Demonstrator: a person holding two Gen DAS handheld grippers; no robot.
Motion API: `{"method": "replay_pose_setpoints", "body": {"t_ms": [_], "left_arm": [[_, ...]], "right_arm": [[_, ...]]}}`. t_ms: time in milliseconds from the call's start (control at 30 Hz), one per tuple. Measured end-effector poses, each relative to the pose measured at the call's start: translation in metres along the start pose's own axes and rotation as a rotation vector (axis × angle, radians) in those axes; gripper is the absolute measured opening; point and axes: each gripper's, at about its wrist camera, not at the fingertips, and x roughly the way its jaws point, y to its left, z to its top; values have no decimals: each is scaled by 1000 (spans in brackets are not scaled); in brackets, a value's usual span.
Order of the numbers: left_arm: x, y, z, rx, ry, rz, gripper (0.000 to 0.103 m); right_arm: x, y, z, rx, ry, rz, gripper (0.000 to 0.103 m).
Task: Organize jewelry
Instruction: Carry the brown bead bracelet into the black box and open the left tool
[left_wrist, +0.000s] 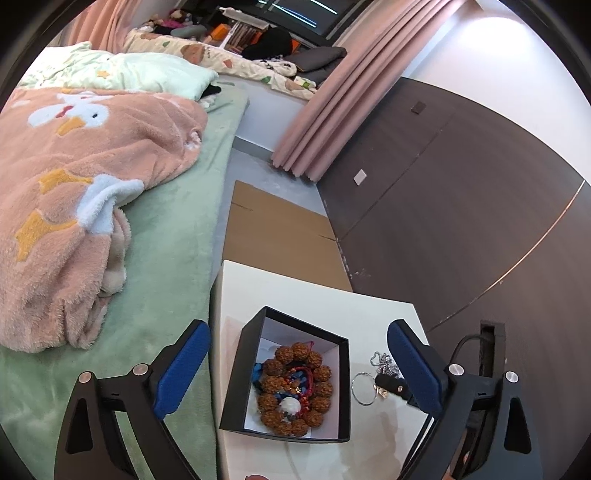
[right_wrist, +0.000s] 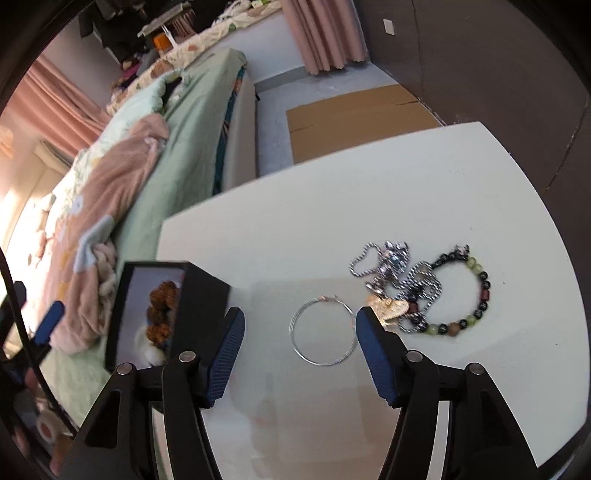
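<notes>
A black box (left_wrist: 342, 391) with a white inside stands on the white table (left_wrist: 354, 314). It holds a brown bead bracelet (left_wrist: 295, 354), red cord and a white piece. My left gripper (left_wrist: 295, 332) is open wide, one finger on each side of the box, not touching it. Right of the box lie a thin silver hoop (right_wrist: 323, 332), a silver chain (right_wrist: 391, 266), a gold heart pendant (right_wrist: 391, 310) and a green-and-black bead bracelet (right_wrist: 480, 291). My right gripper (right_wrist: 300, 314) is open above the hoop, with nothing held between its pads.
A bed with a green sheet (left_wrist: 166, 240) and a pink fleece blanket (left_wrist: 92, 166) runs along the table's left side. Flat cardboard (left_wrist: 273, 229) lies on the floor beyond the table. A dark wardrobe (left_wrist: 461, 184) and a pink curtain (left_wrist: 332, 110) stand to the right.
</notes>
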Motion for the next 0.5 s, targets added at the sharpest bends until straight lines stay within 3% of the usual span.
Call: {"method": "replay_pose_setpoints", "body": {"t_ms": [233,500], "left_arm": [[2,5,1,-4,6,-10,97],[2,15,5,-15,14,-18,97]], "right_arm": [[18,20,1,-218,42,-136,63],[17,35,5,-525,42,-94,63]]}}
